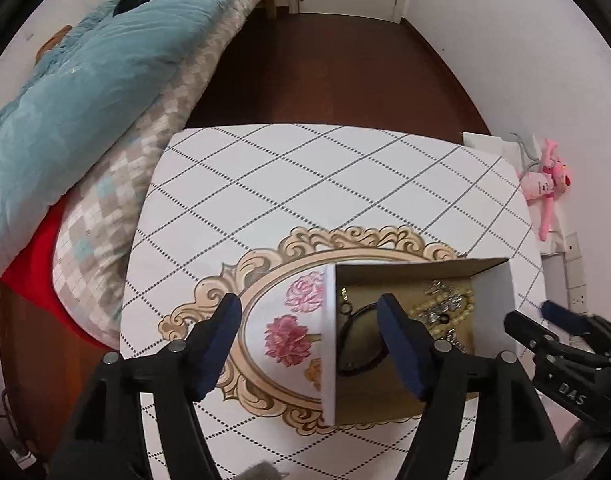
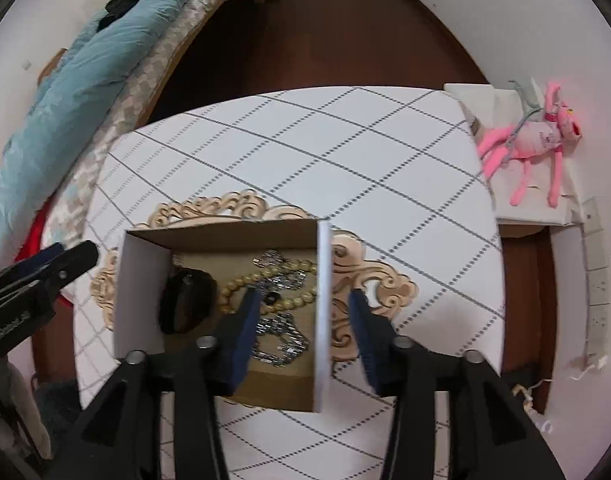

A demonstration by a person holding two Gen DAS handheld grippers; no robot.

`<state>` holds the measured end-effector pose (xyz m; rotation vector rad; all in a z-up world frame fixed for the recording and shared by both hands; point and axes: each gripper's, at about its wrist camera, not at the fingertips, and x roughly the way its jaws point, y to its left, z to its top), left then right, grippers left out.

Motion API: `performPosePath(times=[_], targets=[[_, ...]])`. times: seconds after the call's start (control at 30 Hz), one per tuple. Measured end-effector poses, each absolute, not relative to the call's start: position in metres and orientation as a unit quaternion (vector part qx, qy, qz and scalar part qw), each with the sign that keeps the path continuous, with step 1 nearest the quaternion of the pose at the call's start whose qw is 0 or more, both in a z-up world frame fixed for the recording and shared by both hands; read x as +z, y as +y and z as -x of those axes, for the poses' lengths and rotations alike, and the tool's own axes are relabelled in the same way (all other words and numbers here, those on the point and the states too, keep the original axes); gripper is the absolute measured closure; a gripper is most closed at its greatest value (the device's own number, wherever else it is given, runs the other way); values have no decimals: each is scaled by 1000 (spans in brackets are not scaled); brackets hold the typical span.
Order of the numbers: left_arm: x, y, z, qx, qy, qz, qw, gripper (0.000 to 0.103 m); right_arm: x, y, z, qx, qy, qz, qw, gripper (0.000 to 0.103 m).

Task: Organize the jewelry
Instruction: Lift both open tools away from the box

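One open cardboard box (image 2: pixel 221 240) with white outer walls stands on the worktop (image 2: pixel 305 152), on a printed oval frame with flowers (image 1: pixel 293 320). Inside lie one string of cream beads (image 2: pixel 265 280), silver chain jewelry (image 2: pixel 281 344) tangled over and beside it, and one dark round piece (image 2: pixel 185 300) toward the box's left side.

The left gripper (image 1: pixel 309 344) is spread wide and holds nothing; its fingers straddle the box's left wall, one outside over the flowers, one over the dark piece. The right gripper (image 2: pixel 303 334) is likewise wide open and empty, straddling the right wall, with one finger above the chain.

Only the right wrist view shows the whole bead loop and the chain's lower coil; only the left one shows the two pink flowers. Each view catches the other gripper at its edge. One pink plush toy (image 2: pixel 537 136) lies beyond the worktop, and a bed with a blue quilt (image 1: pixel 85 80) runs along the left.
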<state>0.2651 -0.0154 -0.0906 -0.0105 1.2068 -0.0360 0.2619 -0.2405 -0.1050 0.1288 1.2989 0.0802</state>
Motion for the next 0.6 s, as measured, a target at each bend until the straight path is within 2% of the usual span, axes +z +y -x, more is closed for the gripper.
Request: performPosePath(times=[0.03,0.07,0.1,0.17,0.3,0.6], targets=[[-93,-14,-263,-14,568,1,823,10,-106,-241,-259,28,604,-51,795,31],[-95,-14,-261,-12,568,-1,823,0,-106,-241,-258,22,605,-44,795,19],[-97,-14,-259,-12,566,-3,825,0,-107,-241,-255,15,604,-37,796,9],[-102,-14,-252,-6,566,-10,825,0,-110,-240,-249,0,604,-21,797,3],[-112,-14,-241,-1,570,-17,821,0,-119,-239,-237,-10,604,-12,797,0],[-114,-15,-224,0,571,-14,821,0,-116,-239,-220,-22,592,-9,806,0]])
